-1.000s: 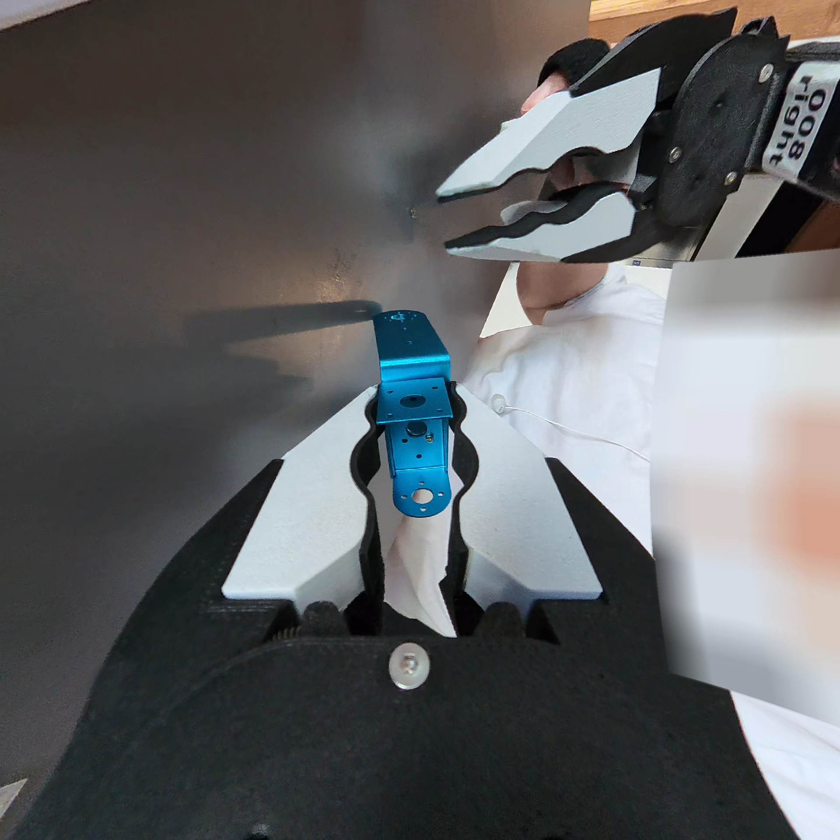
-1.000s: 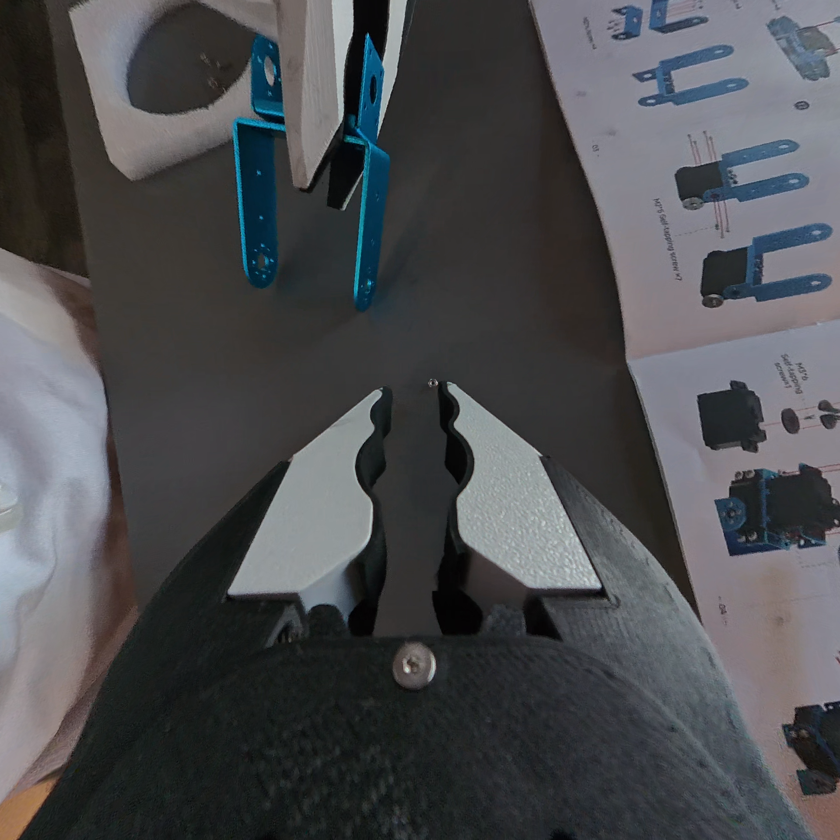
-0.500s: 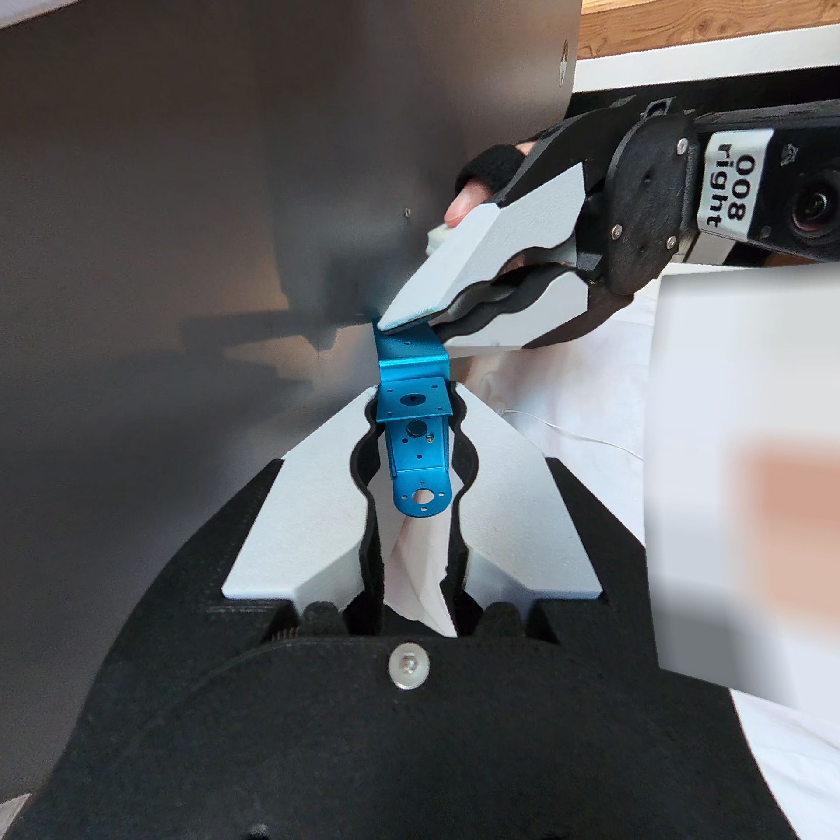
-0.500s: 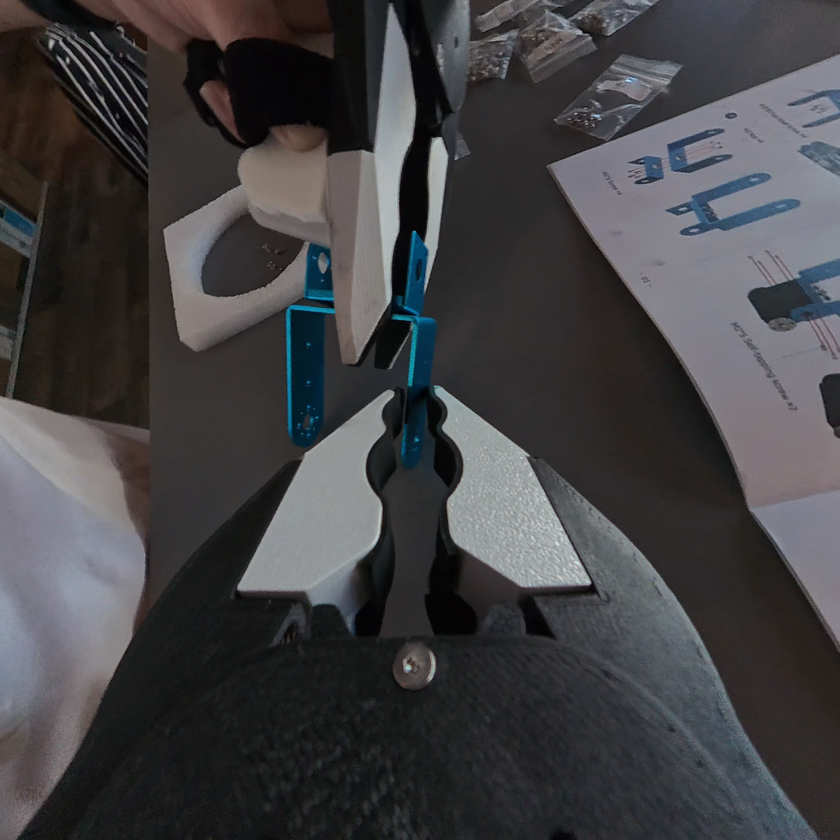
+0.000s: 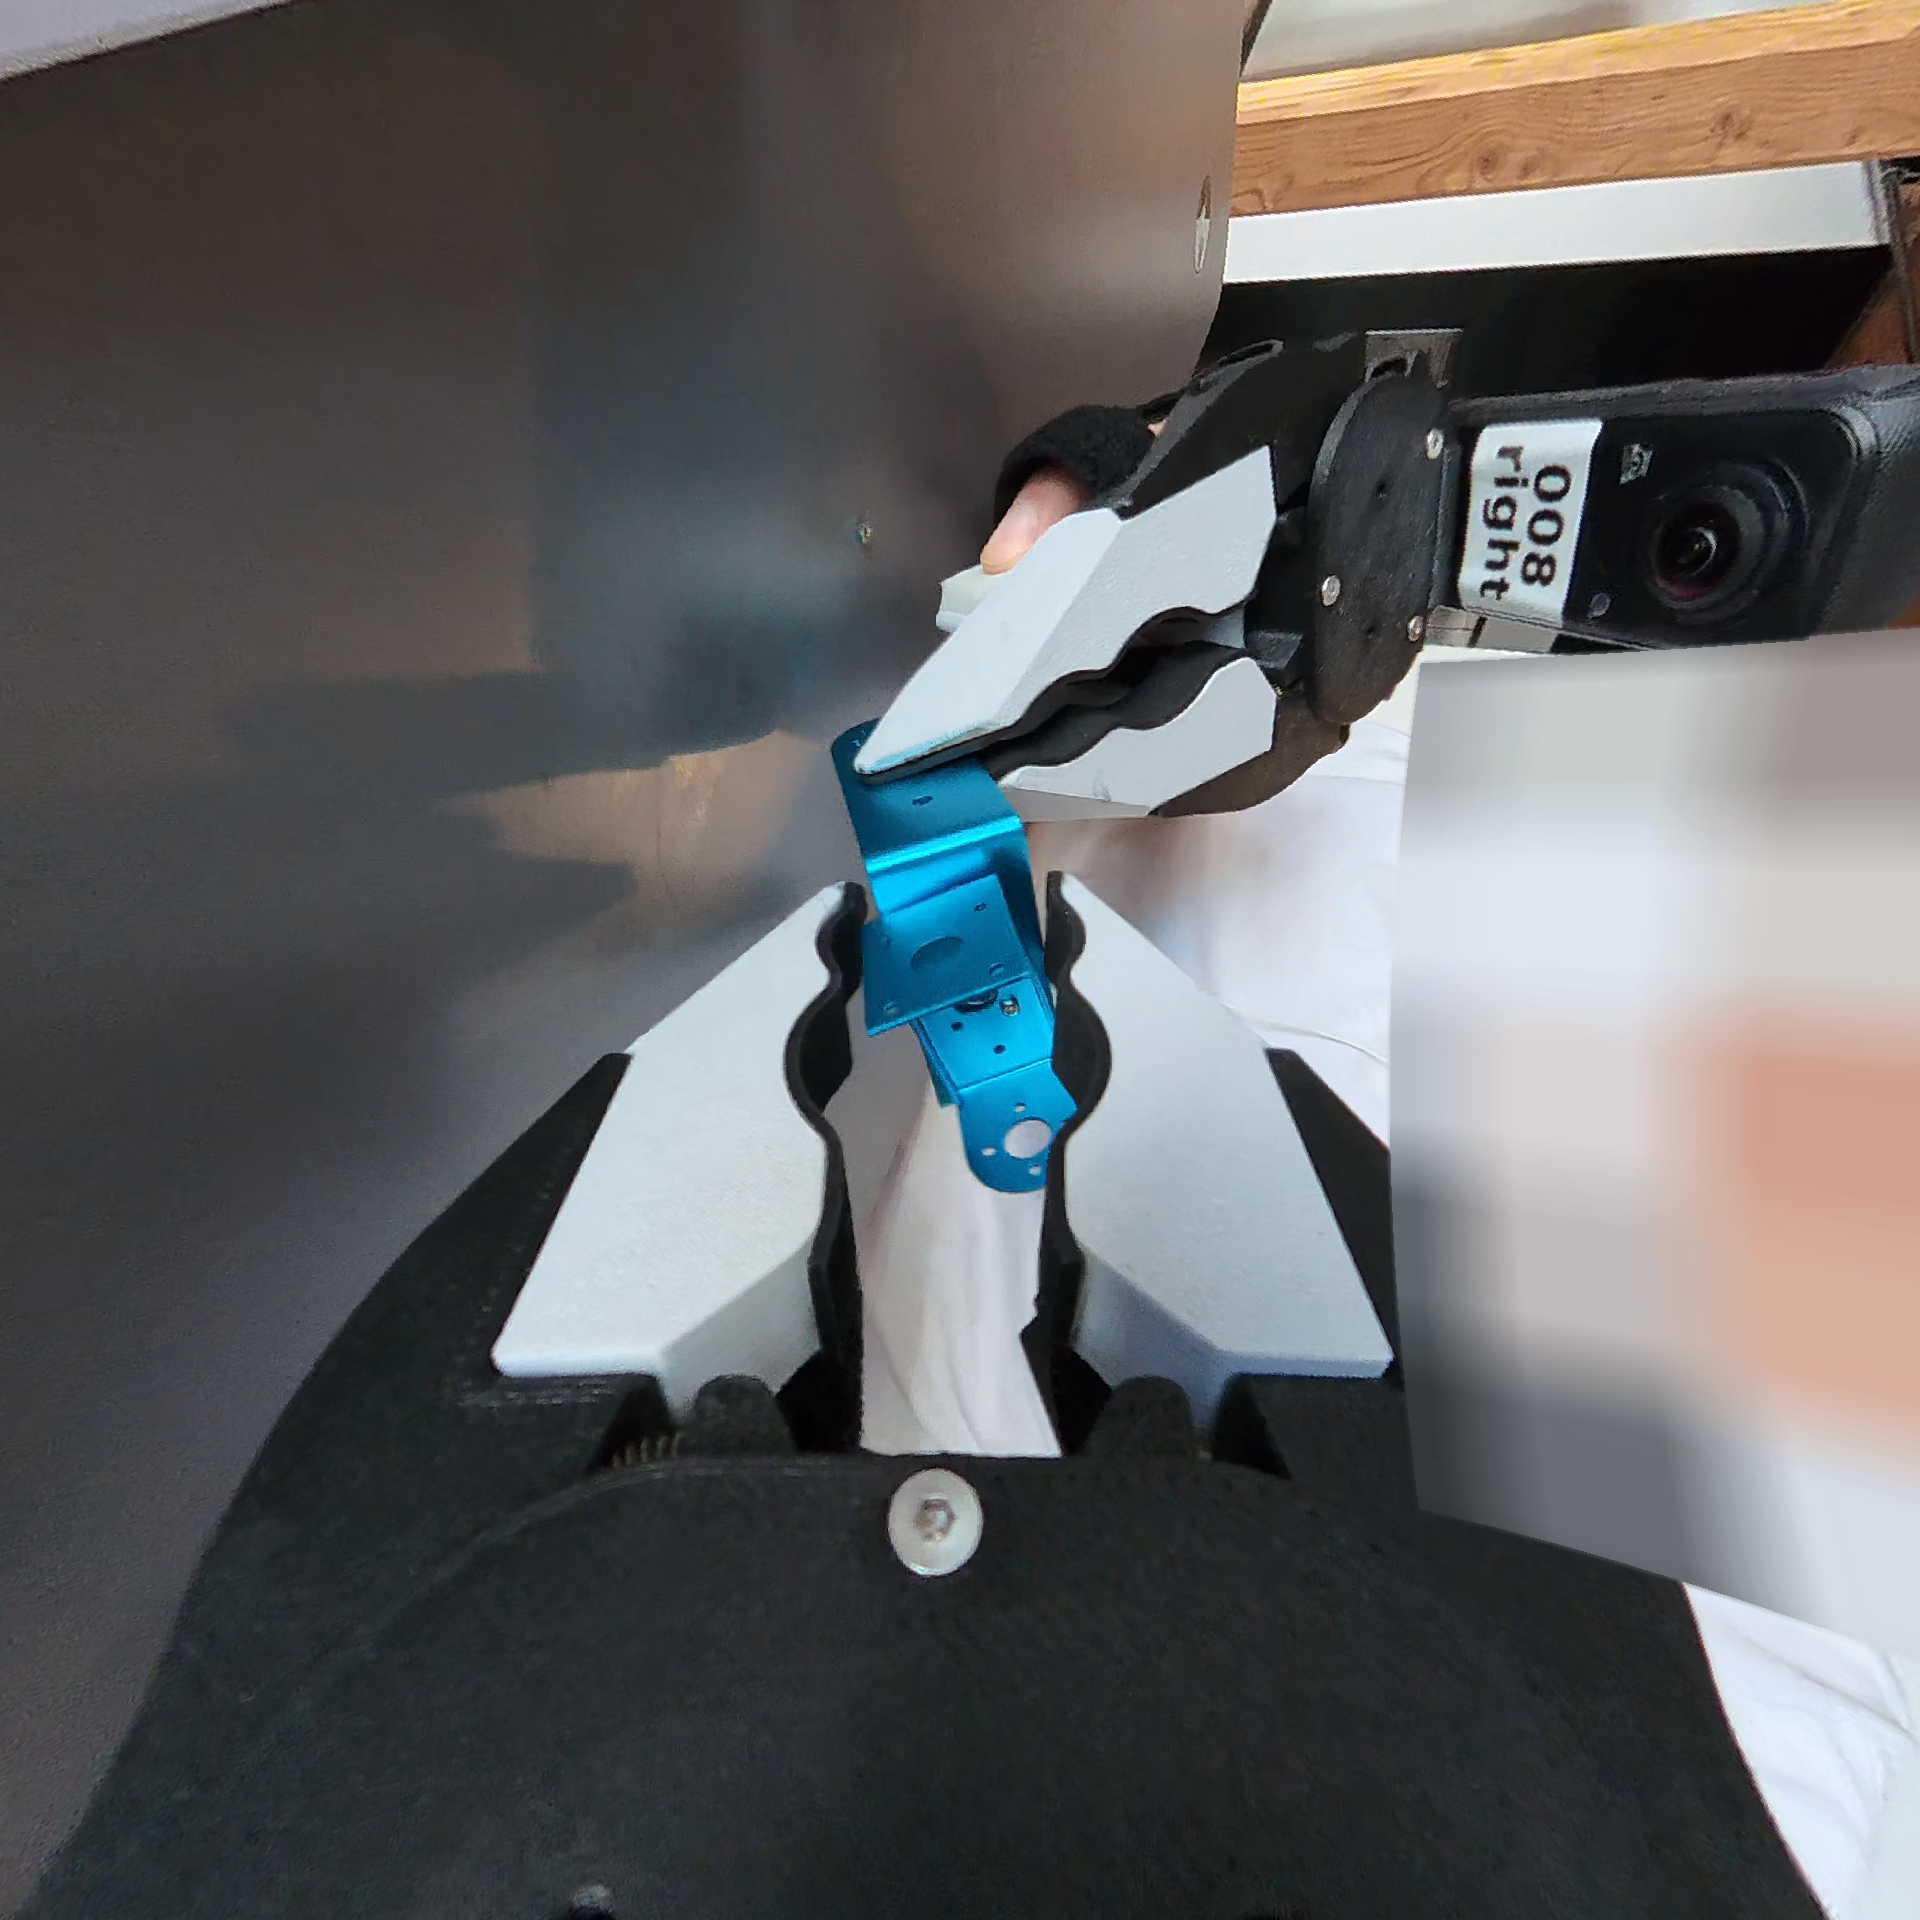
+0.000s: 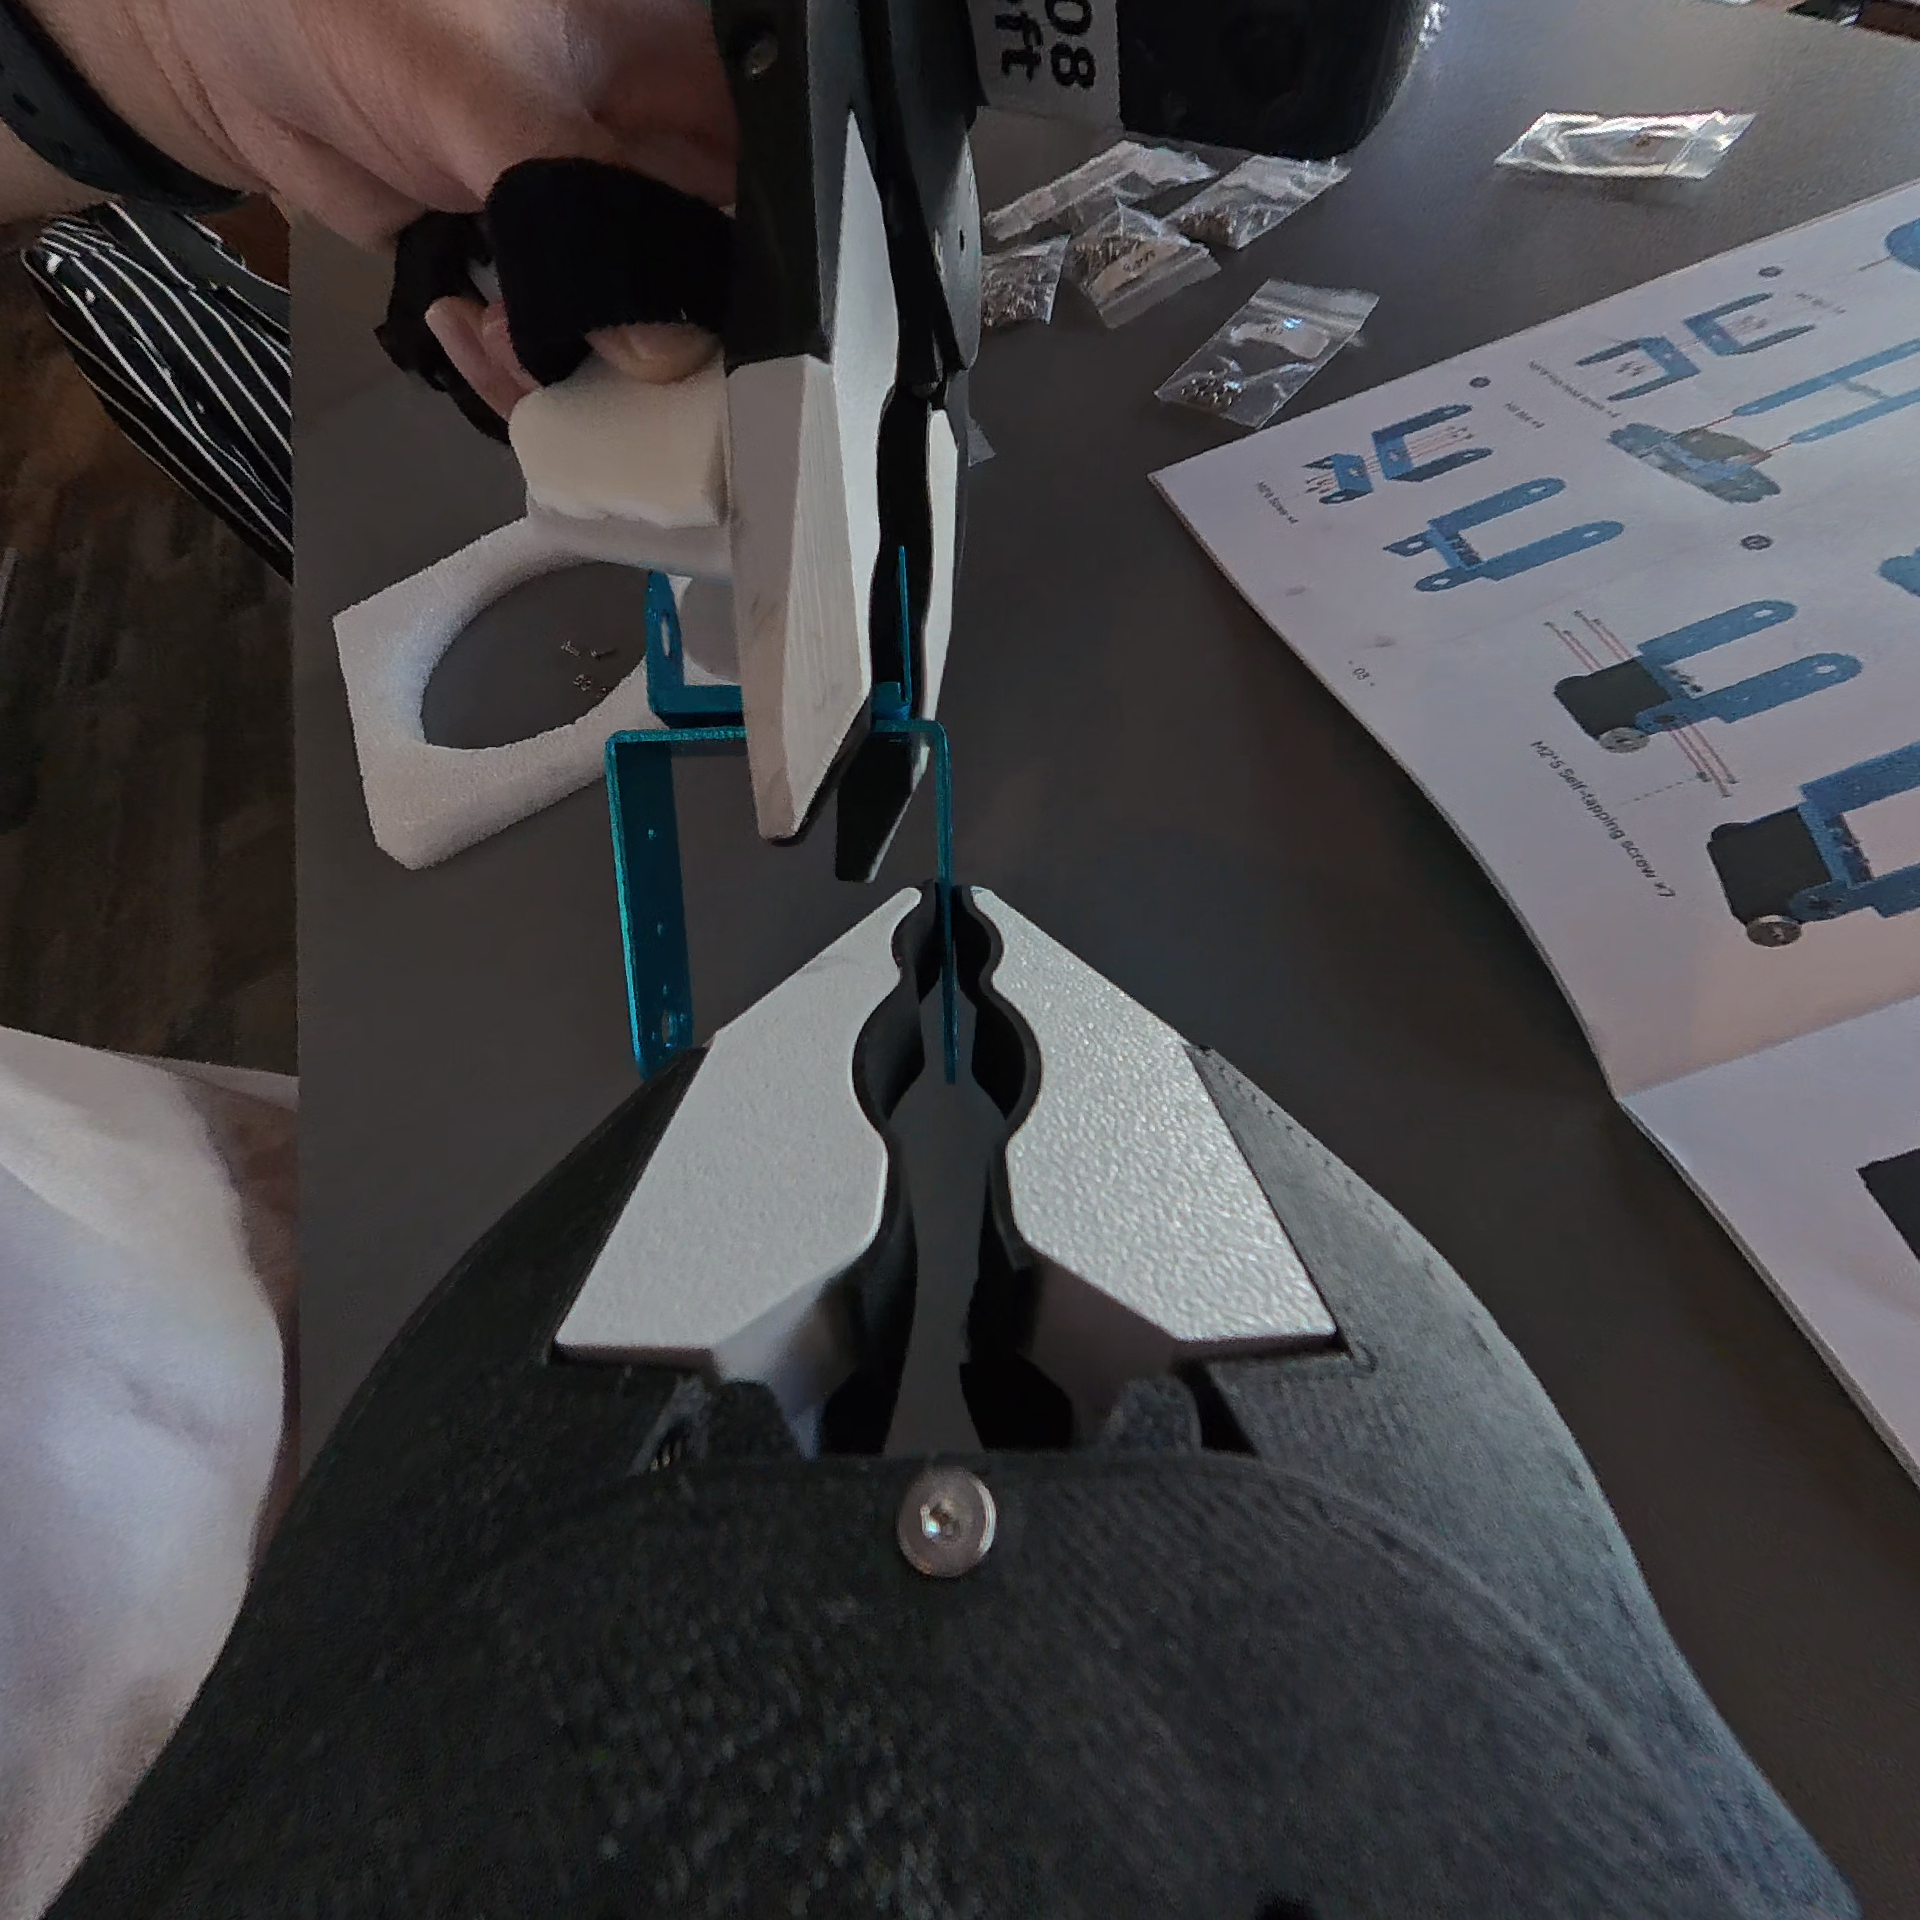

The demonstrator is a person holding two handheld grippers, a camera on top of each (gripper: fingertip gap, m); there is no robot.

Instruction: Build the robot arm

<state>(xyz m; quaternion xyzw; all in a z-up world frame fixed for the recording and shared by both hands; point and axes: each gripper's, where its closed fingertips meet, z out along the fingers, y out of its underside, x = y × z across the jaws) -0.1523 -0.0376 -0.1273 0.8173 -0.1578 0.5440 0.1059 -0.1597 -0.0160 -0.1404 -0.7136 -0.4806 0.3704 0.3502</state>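
Note:
A blue metal U-bracket assembly [image 5: 951, 935] hangs in the air between both grippers. My right gripper [image 6: 943, 896] is shut on one thin arm of the bracket [image 6: 644, 883]; in the left wrist view it [image 5: 940, 779] comes in from the upper right and clamps the bracket's top flange. My left gripper [image 5: 951, 899] has its jaws slightly parted around the bracket's lower part, which sits tilted between them. In the right wrist view the left gripper [image 6: 821, 847] points down from above, over the dark table [image 6: 1143, 831].
A white foam ring [image 6: 416, 790] with small screws inside lies on the table at the left. An open instruction booklet [image 6: 1558, 727] lies at the right. Several small plastic bags of hardware [image 6: 1122, 249] lie at the back. A person's hand [image 6: 416, 104] holds the left gripper. My left and right fingertips are right by each other.
My right gripper moved in and shut on the bracket's arm. My left gripper's jaws have loosened a little, and the bracket now sits tilted between them.

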